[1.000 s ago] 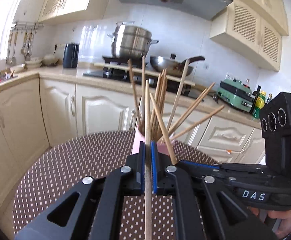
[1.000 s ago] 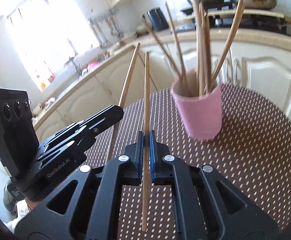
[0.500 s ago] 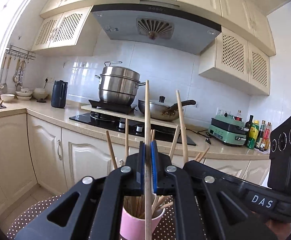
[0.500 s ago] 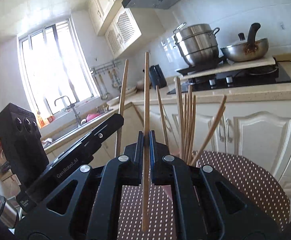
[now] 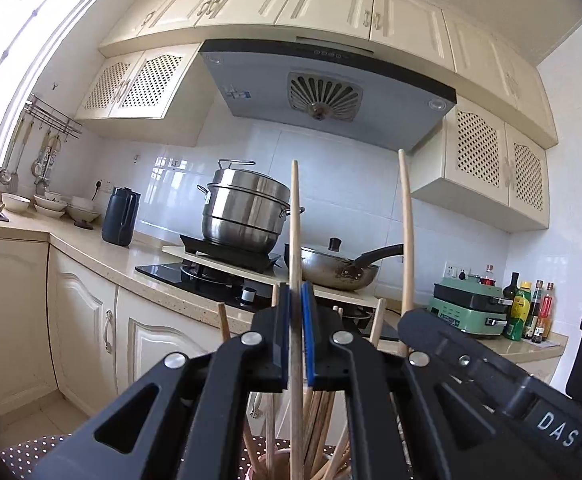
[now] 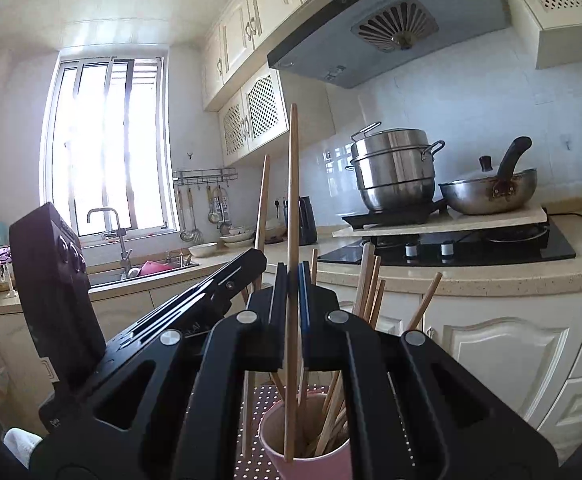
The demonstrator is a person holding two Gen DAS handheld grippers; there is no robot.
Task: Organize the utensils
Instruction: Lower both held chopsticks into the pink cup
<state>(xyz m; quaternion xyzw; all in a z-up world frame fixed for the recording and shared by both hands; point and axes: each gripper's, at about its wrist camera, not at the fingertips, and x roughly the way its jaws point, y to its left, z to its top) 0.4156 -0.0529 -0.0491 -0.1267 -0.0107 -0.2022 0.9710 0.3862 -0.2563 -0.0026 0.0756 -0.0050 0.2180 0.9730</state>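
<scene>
Kitchen cupboards, a stove with a steel pot [image 5: 247, 216] and a pan [image 6: 487, 194], and a bright window fill the background. Down below is a dotted surface [image 6: 267, 394] with a pink cup [image 6: 311, 462] full of chopsticks.

The left hand-held gripper [image 5: 296, 332] is squeezed tight on one chopstick [image 5: 295, 216], held straight up. The right hand-held gripper [image 6: 289, 312] is squeezed tight on another chopstick [image 6: 292, 184], also straight up, just beside the left one.

A second ago both looked down at the surface, with the cup out in front. Now both have lifted and tipped up to level, and the cup sits right under them. The bottom of the right chopstick already pokes into the cup. The left chopstick's bottom end is also low by the cup, but its tip is hidden.

It looks like both are ready to be let go.
</scene>
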